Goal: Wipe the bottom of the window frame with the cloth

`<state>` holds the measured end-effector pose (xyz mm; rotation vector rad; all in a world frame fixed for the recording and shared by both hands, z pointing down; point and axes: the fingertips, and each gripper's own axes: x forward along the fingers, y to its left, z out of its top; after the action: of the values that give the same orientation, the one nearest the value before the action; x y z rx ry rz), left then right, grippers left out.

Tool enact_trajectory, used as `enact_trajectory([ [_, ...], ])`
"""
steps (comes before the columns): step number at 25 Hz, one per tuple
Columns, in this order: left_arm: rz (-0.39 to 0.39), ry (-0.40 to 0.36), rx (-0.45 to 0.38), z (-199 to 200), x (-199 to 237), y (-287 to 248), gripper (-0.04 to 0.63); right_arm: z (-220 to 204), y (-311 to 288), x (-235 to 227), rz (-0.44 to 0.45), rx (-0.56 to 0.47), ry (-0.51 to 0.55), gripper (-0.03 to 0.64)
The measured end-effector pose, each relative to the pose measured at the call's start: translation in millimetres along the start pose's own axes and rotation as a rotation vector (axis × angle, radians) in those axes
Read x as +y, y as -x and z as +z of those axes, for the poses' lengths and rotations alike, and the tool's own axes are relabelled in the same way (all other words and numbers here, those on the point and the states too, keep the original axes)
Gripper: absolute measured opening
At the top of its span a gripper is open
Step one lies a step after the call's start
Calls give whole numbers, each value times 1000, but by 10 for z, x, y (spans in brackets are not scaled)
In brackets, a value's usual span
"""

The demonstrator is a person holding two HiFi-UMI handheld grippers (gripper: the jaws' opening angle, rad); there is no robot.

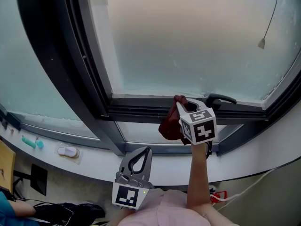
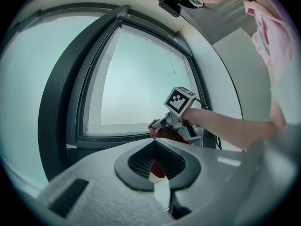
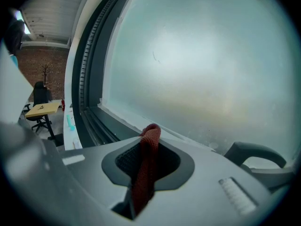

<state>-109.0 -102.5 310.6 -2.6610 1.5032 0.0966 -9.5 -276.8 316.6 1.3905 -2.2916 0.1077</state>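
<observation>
Right gripper (image 1: 182, 102) pinches a dark red woven cloth (image 1: 168, 126) at the dark metal window frame (image 1: 136, 112); left gripper (image 1: 146, 152) (nearer) sits closed, empty.

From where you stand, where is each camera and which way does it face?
Head view: on the person's head, looking down at the window frame; shows left gripper, right gripper and right forearm.
Left gripper view: on the left gripper, facing the window frame past its shut jaws; shows the right forearm.
Right gripper view: on the right gripper, facing the pane along jaws clamping the cloth.
All three share the cloth.
</observation>
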Motion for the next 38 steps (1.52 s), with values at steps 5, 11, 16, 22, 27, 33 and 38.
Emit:
enact_trajectory([
  [5,-7,3,3,2,-34,-7,0,-28,37,-78,-15,-4,-11,58],
  [11,-3,-2,6,4,-38,10,0,-69,84,-182,-33,-8,-24,58],
  [16,0,0,6,4,-48,-1,0,-103,118,-253,-47,-8,-35,58],
  [22,0,-1,17,-23,-54,-25,0,-119,152,-306,-72,-3,-21,58],
  [27,-4,-5,9,-20,-73,-32,0,-91,187,-273,-107,-12,51,58],
  [33,43,1,30,-13,136,149,0,416,466,159,68,-269,-79,60],
  [38,116,-11,47,44,491,458,0,710,254,999,187,-326,-71,58],
])
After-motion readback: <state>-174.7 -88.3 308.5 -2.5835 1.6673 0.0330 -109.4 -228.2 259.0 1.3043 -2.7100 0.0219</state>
